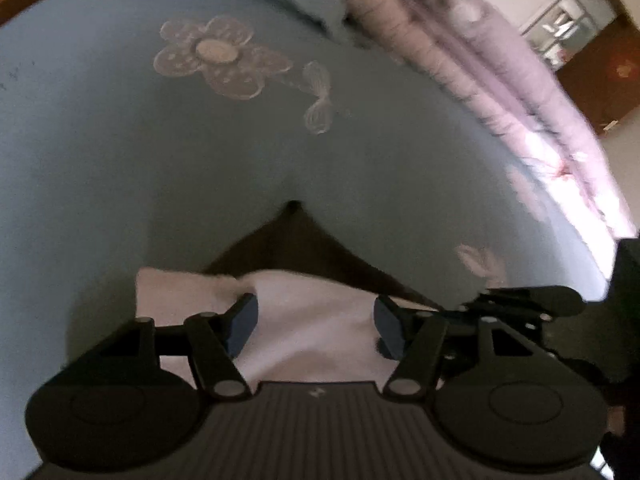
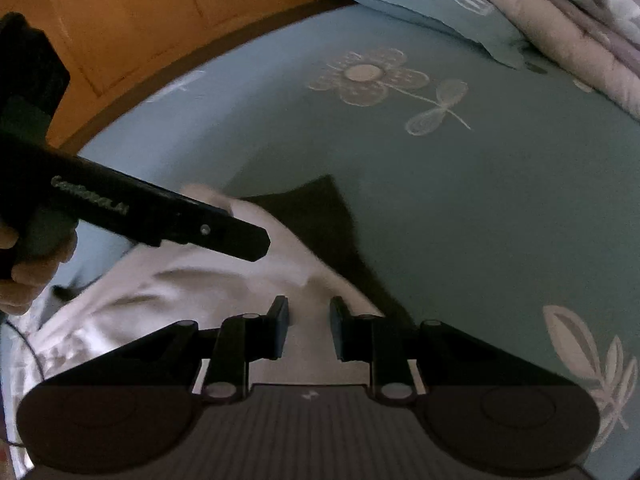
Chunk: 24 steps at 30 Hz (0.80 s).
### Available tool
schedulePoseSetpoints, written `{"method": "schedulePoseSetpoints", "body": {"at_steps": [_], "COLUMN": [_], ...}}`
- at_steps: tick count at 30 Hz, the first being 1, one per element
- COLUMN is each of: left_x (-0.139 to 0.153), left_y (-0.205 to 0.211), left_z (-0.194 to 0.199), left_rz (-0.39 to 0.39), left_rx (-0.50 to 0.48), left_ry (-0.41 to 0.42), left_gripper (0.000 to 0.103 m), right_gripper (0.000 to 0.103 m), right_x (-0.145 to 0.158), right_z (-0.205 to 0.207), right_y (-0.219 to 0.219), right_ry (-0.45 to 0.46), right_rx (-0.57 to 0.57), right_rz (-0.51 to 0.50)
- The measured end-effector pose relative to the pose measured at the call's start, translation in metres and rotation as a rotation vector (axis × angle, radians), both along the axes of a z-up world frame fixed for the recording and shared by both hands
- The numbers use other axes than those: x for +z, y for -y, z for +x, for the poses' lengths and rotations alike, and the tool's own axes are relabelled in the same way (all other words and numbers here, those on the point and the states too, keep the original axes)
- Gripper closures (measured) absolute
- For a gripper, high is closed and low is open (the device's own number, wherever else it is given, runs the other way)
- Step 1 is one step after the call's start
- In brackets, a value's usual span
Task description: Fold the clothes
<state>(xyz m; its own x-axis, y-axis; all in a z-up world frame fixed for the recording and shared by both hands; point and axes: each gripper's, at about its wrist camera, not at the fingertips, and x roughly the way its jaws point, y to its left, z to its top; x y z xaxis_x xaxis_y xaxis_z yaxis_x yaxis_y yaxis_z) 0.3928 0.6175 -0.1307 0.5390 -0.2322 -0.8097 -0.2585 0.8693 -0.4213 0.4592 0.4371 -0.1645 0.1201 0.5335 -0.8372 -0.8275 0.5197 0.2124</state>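
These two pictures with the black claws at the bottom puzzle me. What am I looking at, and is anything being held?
There is no robot here. A person holds a hand tool with two fingers in each hand, and a small wide-angle camera on each tool looks forward along those fingers. One picture comes from the left gripper, the other from the right gripper. In the right tool's picture you also see the left tool from the side, with the person's hand around its handle.

Below is a bed with a blue sheet with stitched flowers, and a folded pink quilt at the far side. On the sheet lie a white garment and a dark cloth partly beneath it.

Both grippers hover over the white garment with a gap between their fingers; neither visibly pinches it.
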Motion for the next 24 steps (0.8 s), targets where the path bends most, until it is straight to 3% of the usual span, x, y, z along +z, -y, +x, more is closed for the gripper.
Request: {"method": "schedulePoseSetpoints", "body": {"at_steps": [2,5,8,11,14,18,20,24], "left_x": [-0.009,-0.006,-0.004,0.016,0.044,0.038,0.022,-0.004], "left_y": [-0.001,0.001,-0.004,-0.005,0.002,0.020,0.027,0.020], "left_z": [0.008,0.009,0.016,0.010,-0.017,-0.049,-0.052,-0.052], "left_rz": [0.000,0.038,0.013,0.006,0.000,-0.085,-0.076,0.005], "left_rx": [0.002,-0.019,0.024,0.038,-0.018,-0.170,-0.205,-0.178], "left_ry": [-0.006,0.030,0.048,0.067,0.115,0.032,-0.015,-0.051], "left_gripper": [0.040,0.039,0.040,0.040,0.035,0.034,0.034,0.036], "right_gripper": [0.077,0.067,0.067,0.066,0.064,0.064,0.064,0.065], "right_x": [-0.007,-0.015,-0.009,0.007,0.021,0.018,0.009,-0.007], "right_z": [0.011,0.023,0.024,0.014,0.003,-0.010,-0.015,-0.019], "right_y": [0.002,0.005,0.013,0.022,0.034,0.046,0.045,0.046], "right_ry": [0.008,0.002,0.008,0.024,0.005,-0.109,-0.144,-0.121], "right_rx": [-0.039,-0.079,-0.090,-0.108,-0.095,-0.032,0.000,-0.006], "right_rz": [0.006,0.008,0.023,0.051,0.096,0.134,0.128,0.070]}}
